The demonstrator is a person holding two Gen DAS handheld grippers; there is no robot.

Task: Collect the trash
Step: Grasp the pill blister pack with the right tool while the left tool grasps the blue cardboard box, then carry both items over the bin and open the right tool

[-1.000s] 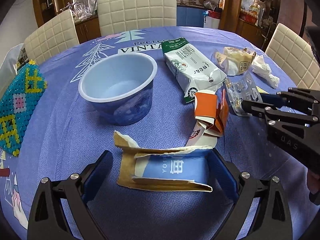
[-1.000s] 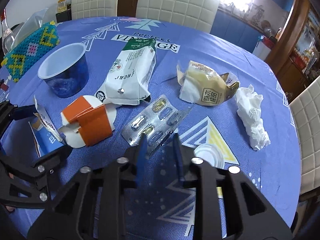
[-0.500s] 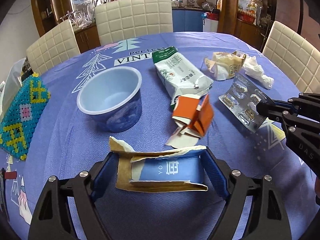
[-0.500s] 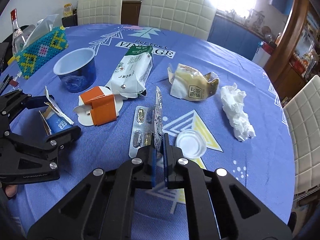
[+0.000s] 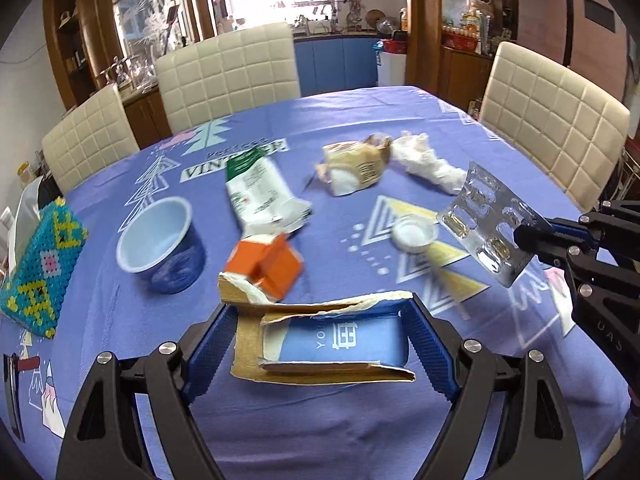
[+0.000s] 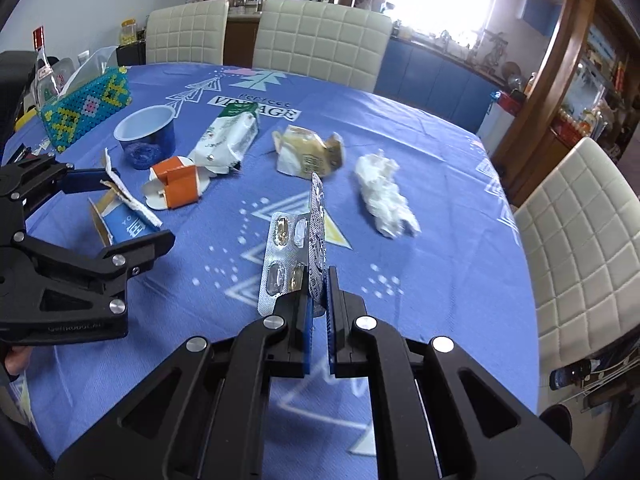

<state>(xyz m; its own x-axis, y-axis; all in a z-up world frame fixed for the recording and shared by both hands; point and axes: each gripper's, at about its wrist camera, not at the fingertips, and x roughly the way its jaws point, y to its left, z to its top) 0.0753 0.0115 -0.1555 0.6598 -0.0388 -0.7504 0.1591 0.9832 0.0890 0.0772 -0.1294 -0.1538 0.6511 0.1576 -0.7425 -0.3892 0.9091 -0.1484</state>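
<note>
Left gripper (image 5: 320, 344): jaws wide, pads pressing both ends of torn box (image 5: 324, 344), pointing steeply down.
Right gripper (image 6: 318, 316): jaws nearly together, pinching blister pack (image 6: 296, 248) edge, pack sticking up toward 12 o'clock.

Left gripper (image 5: 320, 344), right gripper (image 6: 318, 320): black skeletal frames, silver screws, ribbed blue fingers (image 5: 430, 352).

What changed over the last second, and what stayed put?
The right tongs clamped the blister pack and lifted it off the tablecloth. The left tongs raised the torn blue carton. Cup, tissue and wrappers stayed put.
</note>
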